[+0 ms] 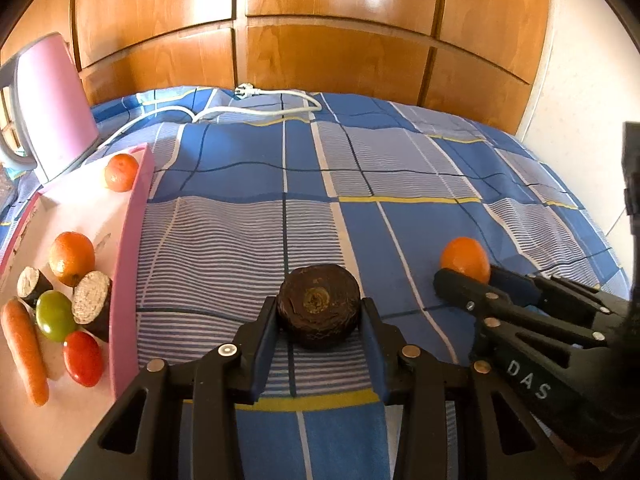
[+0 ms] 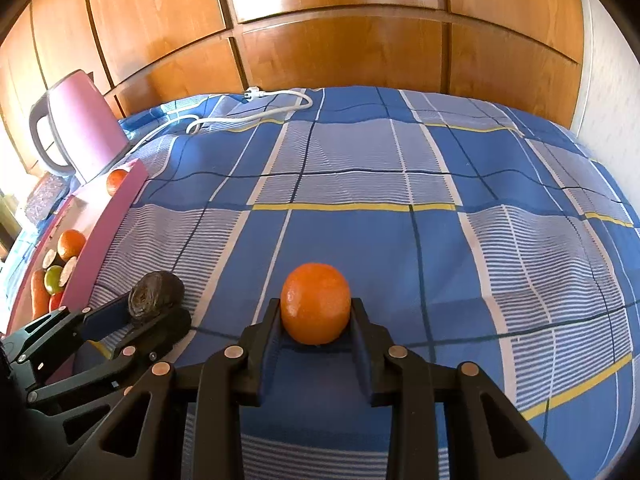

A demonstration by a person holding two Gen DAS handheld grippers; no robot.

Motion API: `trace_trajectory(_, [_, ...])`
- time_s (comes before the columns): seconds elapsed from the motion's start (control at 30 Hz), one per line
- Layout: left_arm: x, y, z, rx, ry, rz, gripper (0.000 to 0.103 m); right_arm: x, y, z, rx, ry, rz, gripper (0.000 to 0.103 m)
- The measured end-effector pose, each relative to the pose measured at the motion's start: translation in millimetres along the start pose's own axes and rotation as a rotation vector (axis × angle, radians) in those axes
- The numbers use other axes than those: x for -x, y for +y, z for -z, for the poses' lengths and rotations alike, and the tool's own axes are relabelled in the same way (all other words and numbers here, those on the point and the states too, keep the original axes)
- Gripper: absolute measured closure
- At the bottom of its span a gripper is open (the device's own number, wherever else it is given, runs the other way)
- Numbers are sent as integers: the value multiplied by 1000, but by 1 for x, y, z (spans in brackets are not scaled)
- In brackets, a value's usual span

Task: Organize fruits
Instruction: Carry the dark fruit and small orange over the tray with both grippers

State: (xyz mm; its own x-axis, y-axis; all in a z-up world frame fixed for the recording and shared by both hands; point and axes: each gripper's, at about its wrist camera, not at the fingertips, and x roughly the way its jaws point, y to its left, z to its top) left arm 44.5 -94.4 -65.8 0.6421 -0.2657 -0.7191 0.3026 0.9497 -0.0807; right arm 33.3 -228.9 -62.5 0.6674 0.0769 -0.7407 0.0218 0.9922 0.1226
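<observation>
Left gripper (image 1: 320, 312): we see it closed on the dark round fruit (image 1: 319, 304), low over the checked bedspread (image 1: 400, 160).
Right gripper (image 2: 316, 312): clamped on the orange (image 2: 315, 304) – glossy, smooth.
Tray (image 1: 130, 240): lies to our left – left hand nearer.

A blue checked bedspread (image 2: 400, 184) covers the bed. Behind it stands a glossy wooden panelled wardrobe (image 1: 320, 40) catching daylight glare, with a white wall (image 1: 588, 80) at right.
</observation>
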Motion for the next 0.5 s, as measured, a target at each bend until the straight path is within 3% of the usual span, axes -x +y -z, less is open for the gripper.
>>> trace_trajectory(0.5, [40,14,-8,37,-83,-6,63,15,18,-1,19,-20,-33,71])
